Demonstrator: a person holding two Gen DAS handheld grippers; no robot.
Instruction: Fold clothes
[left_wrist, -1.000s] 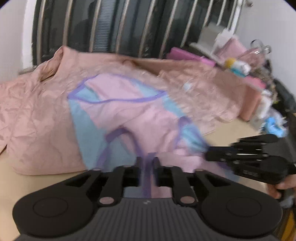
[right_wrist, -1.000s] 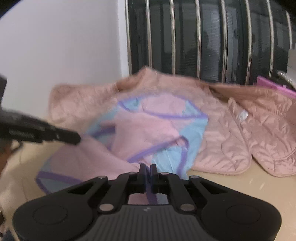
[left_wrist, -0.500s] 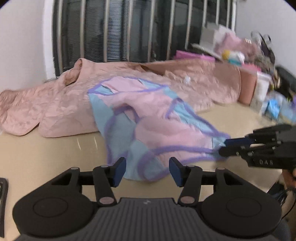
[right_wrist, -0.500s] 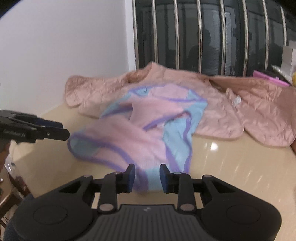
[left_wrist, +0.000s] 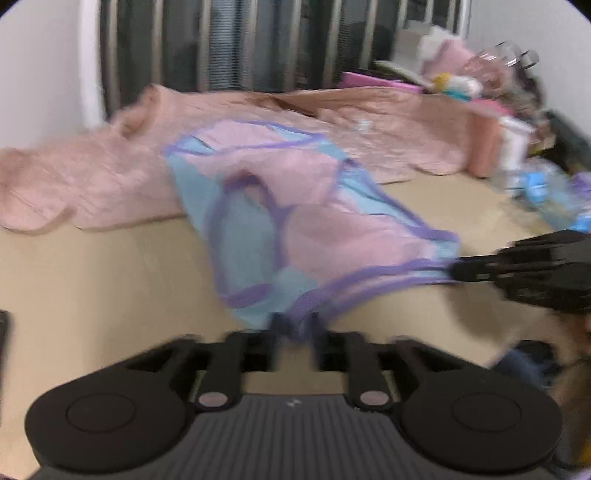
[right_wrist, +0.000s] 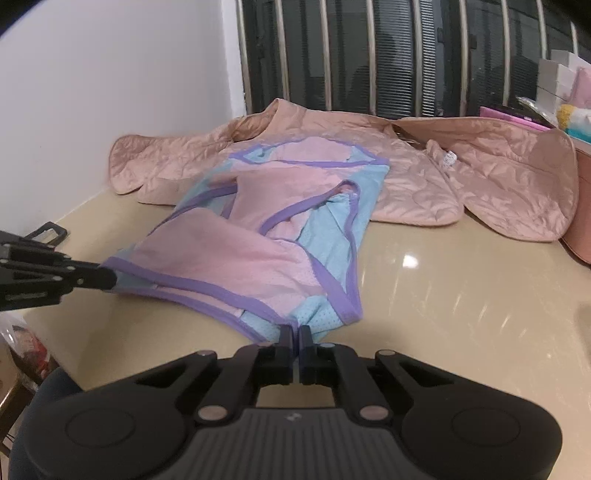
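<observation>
A pink and light-blue garment with purple trim (right_wrist: 258, 236) lies on the beige table (right_wrist: 443, 295), its far end resting on a quilted pink jacket (right_wrist: 498, 177). My right gripper (right_wrist: 295, 334) is shut on the garment's near purple hem; from the left wrist it shows at the garment's right corner (left_wrist: 458, 267). My left gripper (left_wrist: 295, 326) has the near hem of the garment (left_wrist: 314, 236) between its fingers and its jaws are closing. This view is blurred, and the pads do not look pressed together. From the right wrist, the left gripper (right_wrist: 109, 278) sits at the garment's left corner.
A barred dark window (right_wrist: 369, 55) runs along the back, with a white wall (right_wrist: 110, 92) to its left. Boxes, bottles and pink items (left_wrist: 498, 92) crowd the table's right end. A black object (right_wrist: 48, 230) lies near the left edge. A hand (left_wrist: 576, 332) holds the right gripper.
Both grippers let go of the garment and drew back toward the near table edge. The right one has shut again on the near hem. The left one's fingers have narrowed around the hem.
</observation>
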